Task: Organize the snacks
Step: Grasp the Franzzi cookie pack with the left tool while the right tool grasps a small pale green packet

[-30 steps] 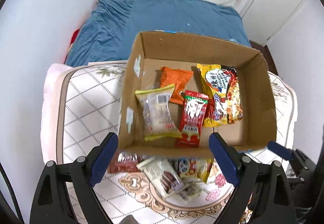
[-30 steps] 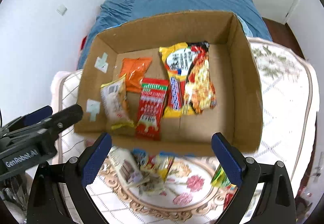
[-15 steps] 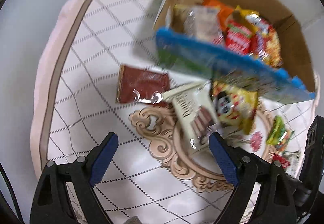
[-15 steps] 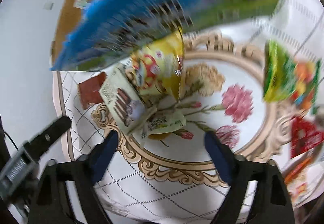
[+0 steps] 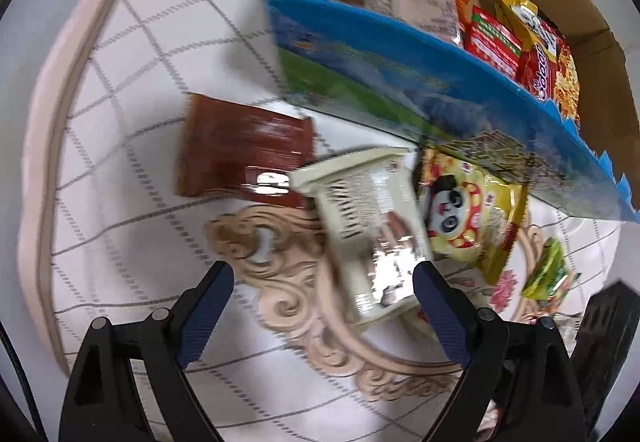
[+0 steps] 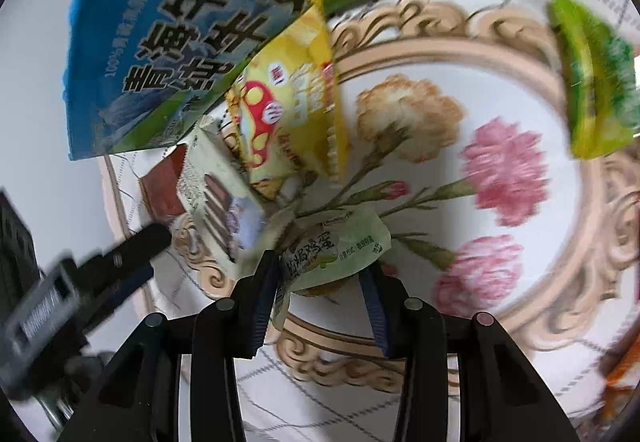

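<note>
A cardboard box (image 5: 592,18) with a blue and green printed front (image 5: 400,82) holds several snack packs at the back. In front of it lie a brown pack (image 5: 244,158), a cream wafer pack (image 5: 368,230) and a yellow panda pack (image 5: 468,214). My left gripper (image 5: 322,306) is open above the cream pack. My right gripper (image 6: 320,282) has its fingers around a pale green pack (image 6: 332,254), partly closed. The yellow pack (image 6: 292,106) and cream pack (image 6: 220,202) lie just beyond it.
A green pack (image 6: 592,82) lies at the right, also seen in the left wrist view (image 5: 548,274). The quilted cloth with a flower medallion (image 6: 500,170) covers the surface, with its padded edge (image 5: 52,162) at the left. The left gripper shows in the right view (image 6: 80,282).
Both grippers dropped from above the box down to the loose packs in front of it. The right gripper's fingers have narrowed around the pale green pack. The left stays open.
</note>
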Demonstrator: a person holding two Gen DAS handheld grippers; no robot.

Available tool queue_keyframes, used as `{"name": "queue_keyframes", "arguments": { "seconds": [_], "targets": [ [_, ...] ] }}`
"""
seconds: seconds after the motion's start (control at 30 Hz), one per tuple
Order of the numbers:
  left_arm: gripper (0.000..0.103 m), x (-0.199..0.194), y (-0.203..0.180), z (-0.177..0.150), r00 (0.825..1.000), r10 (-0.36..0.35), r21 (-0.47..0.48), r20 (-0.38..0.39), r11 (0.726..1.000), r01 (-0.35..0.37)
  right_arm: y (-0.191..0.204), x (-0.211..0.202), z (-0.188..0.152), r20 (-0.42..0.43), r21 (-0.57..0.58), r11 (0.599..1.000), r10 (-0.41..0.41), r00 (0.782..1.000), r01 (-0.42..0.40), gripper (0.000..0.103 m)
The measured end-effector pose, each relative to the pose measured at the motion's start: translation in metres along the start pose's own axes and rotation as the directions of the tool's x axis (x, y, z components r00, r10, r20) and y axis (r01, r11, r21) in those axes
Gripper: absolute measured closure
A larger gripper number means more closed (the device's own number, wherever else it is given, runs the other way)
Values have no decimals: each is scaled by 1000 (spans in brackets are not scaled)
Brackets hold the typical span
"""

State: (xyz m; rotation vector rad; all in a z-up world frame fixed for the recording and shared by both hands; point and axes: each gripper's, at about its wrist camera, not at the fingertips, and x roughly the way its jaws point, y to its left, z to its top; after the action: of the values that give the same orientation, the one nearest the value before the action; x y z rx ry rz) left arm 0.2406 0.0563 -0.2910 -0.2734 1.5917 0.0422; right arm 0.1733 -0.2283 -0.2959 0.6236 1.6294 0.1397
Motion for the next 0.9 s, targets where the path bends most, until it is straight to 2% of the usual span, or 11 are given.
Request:
{"name": "queue_keyframes", "arguments": {
  "seconds": [0.13, 0.27, 0.37, 0.57, 0.73, 0.9],
  "targets": [
    [11, 21, -14, 9, 998, -22, -8, -56, 1000, 21, -23, -19, 4, 29, 7, 999, -51, 998, 50, 59],
    [11, 43, -30, 11, 996, 30, 20, -83, 999, -29, -39, -29, 8, 40, 20, 997, -70, 997, 70, 59],
    [11, 51, -34, 9, 995, 59, 50, -80, 997, -55, -46, -33, 7, 35, 18, 997, -82, 996, 81, 59],
    [11, 43, -24, -3, 991, 127, 97, -53, 988, -121, -51, -42, 5, 23, -4, 994, -110, 994, 110, 59],
    [11, 42, -28, -4, 992, 118, 127, -41, 986, -112, -40, -34, 14, 15, 22, 994, -108, 994, 107, 57],
    [11, 53, -55, 19, 991, 131, 175, -38, 977, -122, -49, -27, 26, -7, 65, 990, -121, 993, 122, 56]
  ]
}}
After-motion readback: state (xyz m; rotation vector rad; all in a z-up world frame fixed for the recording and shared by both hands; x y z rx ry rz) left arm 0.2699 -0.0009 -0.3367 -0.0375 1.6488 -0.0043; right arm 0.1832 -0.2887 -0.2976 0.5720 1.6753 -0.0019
